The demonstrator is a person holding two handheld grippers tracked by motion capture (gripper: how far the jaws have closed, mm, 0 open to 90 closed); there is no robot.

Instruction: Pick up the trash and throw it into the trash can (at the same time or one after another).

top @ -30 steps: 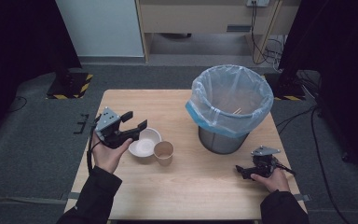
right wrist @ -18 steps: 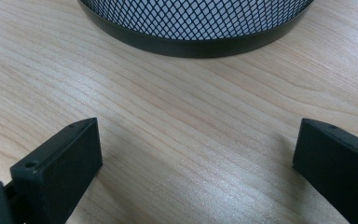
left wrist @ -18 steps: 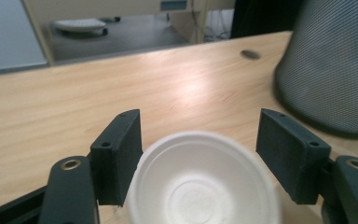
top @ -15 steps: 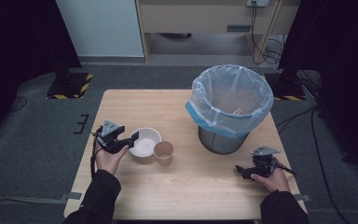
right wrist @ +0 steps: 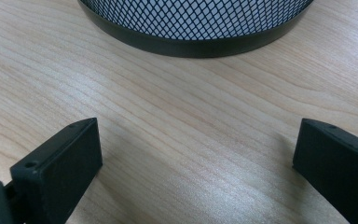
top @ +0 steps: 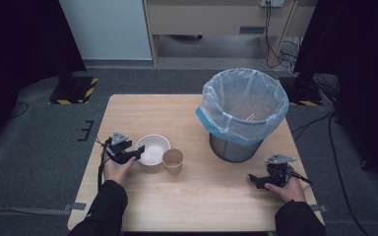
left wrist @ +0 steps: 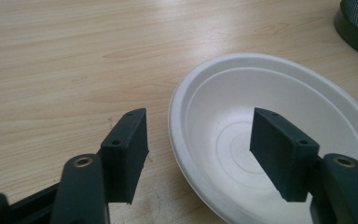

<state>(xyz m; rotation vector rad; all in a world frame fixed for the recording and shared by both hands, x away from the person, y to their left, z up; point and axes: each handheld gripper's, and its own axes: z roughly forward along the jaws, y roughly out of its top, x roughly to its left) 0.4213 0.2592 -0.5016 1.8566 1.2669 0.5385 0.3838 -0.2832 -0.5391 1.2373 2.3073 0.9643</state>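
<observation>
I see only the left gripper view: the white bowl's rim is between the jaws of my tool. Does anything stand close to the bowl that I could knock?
Observer: Yes. A brown paper cup stands upright just right of the bowl.
Operator: Thank you. The jaws of my left tool have just been closing, with the rim between them but not pressed. Where is the right tool?
Observer: The right tool sits low over the table, in front of the bin, open with nothing between its jaws.
Operator: Is that bin the dark mesh at my top right corner?
Observer: Yes, a mesh bin, lined with a pale blue bag.
</observation>
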